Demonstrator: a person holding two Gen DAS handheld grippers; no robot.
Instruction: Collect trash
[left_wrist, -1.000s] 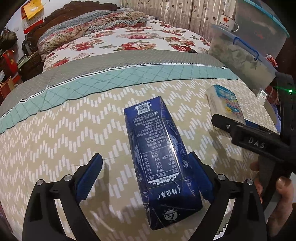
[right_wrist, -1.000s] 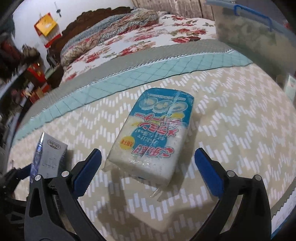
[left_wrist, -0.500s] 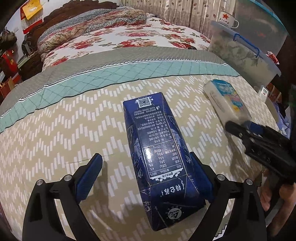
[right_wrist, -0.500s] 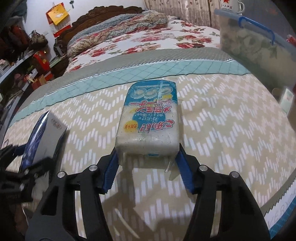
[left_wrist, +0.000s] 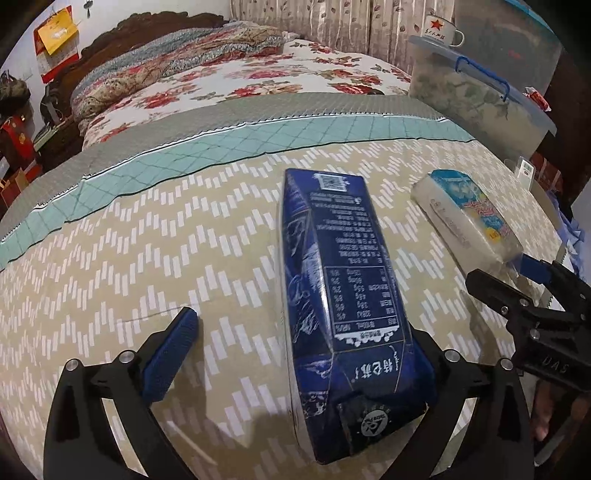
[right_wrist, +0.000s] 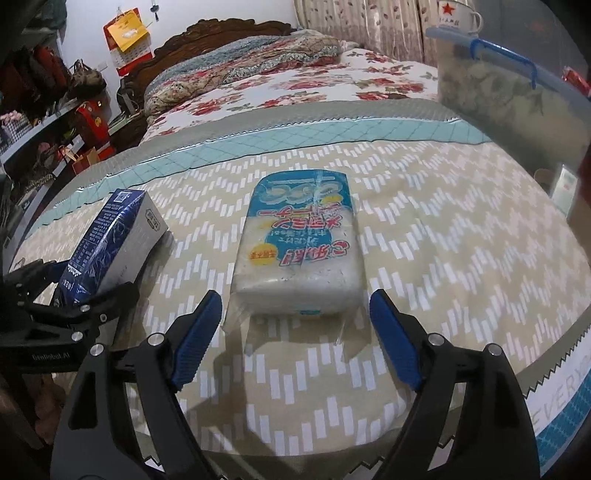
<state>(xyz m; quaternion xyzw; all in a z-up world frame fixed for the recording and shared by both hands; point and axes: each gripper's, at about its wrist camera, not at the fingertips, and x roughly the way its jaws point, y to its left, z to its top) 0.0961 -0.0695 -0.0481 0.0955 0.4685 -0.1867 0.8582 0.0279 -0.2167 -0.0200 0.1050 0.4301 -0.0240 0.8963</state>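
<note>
Zigzag-clothed table (right_wrist: 443, 240) before a floral bed (right_wrist: 314, 85): the blue carton (left_wrist: 343, 288) lies between the left tongs (left_wrist: 295, 354), opening wide; the white packet (right_wrist: 299, 258) (wrapper intact) sits before the opening right tongs (right_wrist: 295, 332), unpinched. Lidded storage bin (left_wrist: 476, 99) holds floral fabric.

"EVERY" on tablecloth edge (right_wrist: 554, 387)

Blue carton (left_wrist: 343, 295) lying flat, white packet (right_wrist: 301, 258) beside (apart)

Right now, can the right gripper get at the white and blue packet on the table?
Probably yes. The right gripper is opening just short of the white and blue packet, nothing lies between them, and the dark blue carton stands off to the side.
</note>
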